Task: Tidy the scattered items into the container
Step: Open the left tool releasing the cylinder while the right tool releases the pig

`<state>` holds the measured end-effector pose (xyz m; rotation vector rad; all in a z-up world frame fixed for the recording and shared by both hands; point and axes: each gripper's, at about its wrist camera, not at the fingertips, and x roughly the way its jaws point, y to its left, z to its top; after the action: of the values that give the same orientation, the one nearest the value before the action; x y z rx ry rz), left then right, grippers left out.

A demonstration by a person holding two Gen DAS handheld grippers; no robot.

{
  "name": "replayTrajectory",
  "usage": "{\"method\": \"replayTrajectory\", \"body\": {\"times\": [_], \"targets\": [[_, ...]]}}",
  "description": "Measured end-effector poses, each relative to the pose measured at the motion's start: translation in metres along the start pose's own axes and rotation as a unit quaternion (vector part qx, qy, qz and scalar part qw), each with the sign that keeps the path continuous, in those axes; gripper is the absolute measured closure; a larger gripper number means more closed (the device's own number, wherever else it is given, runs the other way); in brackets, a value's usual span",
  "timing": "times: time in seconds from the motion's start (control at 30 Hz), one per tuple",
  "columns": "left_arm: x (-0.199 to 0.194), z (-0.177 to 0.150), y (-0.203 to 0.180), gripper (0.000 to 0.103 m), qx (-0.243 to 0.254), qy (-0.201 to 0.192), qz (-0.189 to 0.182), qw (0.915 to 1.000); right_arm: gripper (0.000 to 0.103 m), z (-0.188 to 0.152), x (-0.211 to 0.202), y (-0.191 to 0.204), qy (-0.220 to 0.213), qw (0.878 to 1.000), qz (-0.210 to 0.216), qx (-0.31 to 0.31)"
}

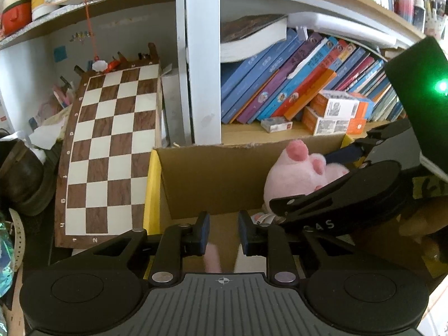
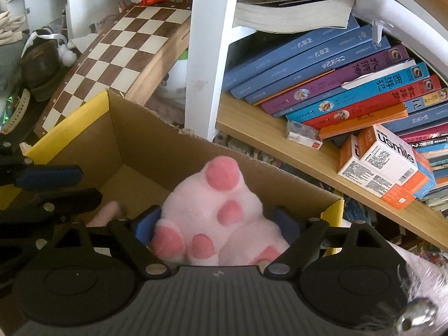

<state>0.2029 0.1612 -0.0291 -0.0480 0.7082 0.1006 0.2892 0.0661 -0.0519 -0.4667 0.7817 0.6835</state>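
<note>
two "usmile" boxes [image 2: 386,168] shelved; right jaws clamp pink plush [image 2: 212,218], left jaws seemingly parted, empty.

Pink plush toy [image 2: 212,212]: fuzzy, pale pink with darker pink paw pads, lying feet-up over the open cardboard box [image 2: 134,140]. It's clamped in my right claw [image 2: 217,225], blue pads pressed into both sides. Box is brown inside, yellow outside, top open. A second pink fuzzy piece [image 2: 107,210] lies on the box floor.

cardboard box [image 2: 134,140] open-topped, pink plush [image 2: 212,212] filling right side, left free
</note>
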Motion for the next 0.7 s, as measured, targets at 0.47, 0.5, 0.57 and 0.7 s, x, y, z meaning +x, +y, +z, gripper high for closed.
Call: {"method": "replayTrajectory", "body": {"times": [0.47,0.5,0.57,0.7], "targets": [[-0.037,0.002,-0.004,0.064,0.002,-0.032,-0.012,0.9994,0.012,0.001,-0.034,-0.005,-0.022,0.999,0.002,0.025],[-0.041,0.001,-0.005,0.06,0.002,-0.034,-0.012,0.9994,0.011,0.0,-0.038,-0.005,-0.025,0.999,0.001,0.027],[-0.048,0.001,-0.006,0.053,0.004,-0.038,-0.011,0.9992,0.01,-0.001,-0.046,-0.005,-0.03,0.999,-0.001,0.03],[-0.063,-0.001,-0.011,0.039,0.006,-0.051,-0.004,0.9987,0.01,-0.004,-0.064,-0.007,-0.042,0.998,-0.003,0.04]]}}
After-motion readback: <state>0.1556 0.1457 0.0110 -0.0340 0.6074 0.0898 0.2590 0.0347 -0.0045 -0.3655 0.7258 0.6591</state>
